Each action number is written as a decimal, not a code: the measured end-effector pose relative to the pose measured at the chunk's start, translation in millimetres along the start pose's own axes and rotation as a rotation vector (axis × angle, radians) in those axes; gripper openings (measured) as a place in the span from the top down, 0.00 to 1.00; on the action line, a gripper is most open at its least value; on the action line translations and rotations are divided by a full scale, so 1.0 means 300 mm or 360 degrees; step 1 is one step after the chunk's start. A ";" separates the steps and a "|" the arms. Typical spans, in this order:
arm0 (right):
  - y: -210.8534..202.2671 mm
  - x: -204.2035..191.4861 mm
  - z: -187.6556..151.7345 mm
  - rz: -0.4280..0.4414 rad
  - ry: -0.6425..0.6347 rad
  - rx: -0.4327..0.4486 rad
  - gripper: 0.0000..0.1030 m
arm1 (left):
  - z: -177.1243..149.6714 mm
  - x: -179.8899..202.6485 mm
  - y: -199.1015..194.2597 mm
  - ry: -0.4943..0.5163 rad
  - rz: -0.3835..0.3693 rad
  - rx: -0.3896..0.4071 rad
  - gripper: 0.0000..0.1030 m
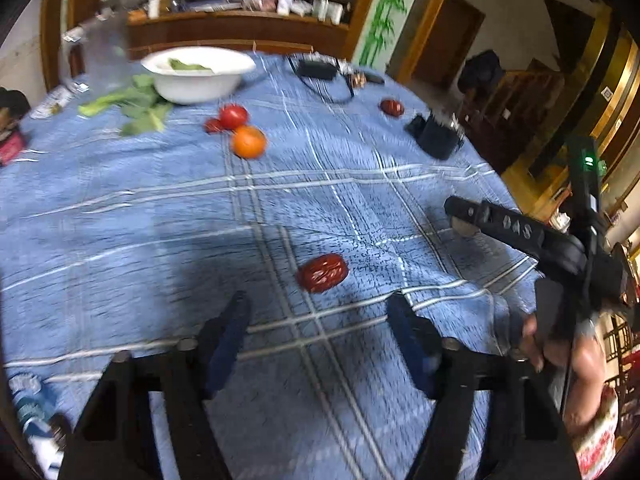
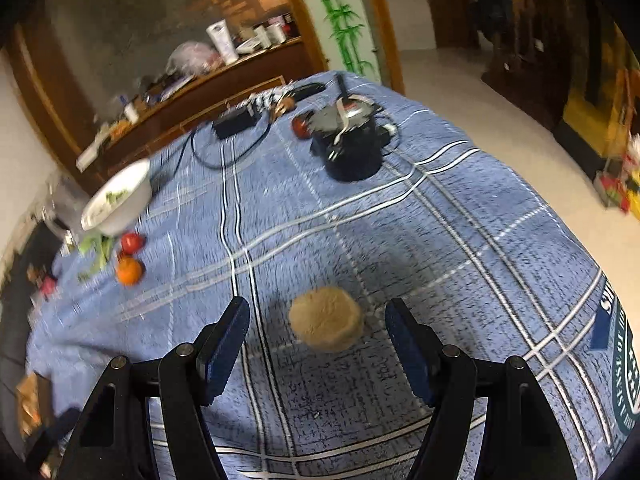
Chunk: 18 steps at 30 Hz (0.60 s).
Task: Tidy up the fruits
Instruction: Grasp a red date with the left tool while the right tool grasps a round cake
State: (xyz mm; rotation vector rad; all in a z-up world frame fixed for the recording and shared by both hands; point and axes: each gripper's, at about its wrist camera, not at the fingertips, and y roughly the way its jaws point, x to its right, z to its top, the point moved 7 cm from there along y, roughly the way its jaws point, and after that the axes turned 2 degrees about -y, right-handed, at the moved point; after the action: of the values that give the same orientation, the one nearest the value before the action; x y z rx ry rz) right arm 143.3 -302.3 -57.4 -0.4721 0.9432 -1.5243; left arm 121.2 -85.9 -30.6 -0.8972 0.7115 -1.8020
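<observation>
In the left wrist view my left gripper (image 1: pixel 318 308) is open above the blue plaid cloth, with a wrinkled red date (image 1: pixel 322 273) lying just ahead between its fingers. A tomato (image 1: pixel 233 116), a small red fruit (image 1: pixel 213 125) and an orange (image 1: pixel 249 142) lie further back near a white bowl (image 1: pixel 199 76). Another red date (image 1: pixel 392 107) lies at the far right. My right gripper (image 2: pixel 318 312) is open, with a round tan fruit (image 2: pixel 326 319) on the cloth between its fingertips. The right gripper also shows in the left wrist view (image 1: pixel 460 210).
Green leaves (image 1: pixel 132 106) lie beside the bowl and inside it. A black cup-like holder (image 2: pixel 352 148) and a black box with cables (image 2: pixel 236 120) stand at the far side. The table edge drops to the floor on the right. A wooden counter with clutter (image 1: pixel 240 20) stands behind.
</observation>
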 end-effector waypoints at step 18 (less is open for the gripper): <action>-0.004 0.014 -0.014 -0.0041 -0.0043 0.0027 0.63 | 0.017 -0.047 0.065 0.0068 0.0037 0.0083 0.72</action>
State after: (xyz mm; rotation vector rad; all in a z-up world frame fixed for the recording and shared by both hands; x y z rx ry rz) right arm 138.6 -305.0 -59.9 -0.4934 0.9054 -1.5444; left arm 138.9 -80.3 -46.7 -0.8152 0.6957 -1.8157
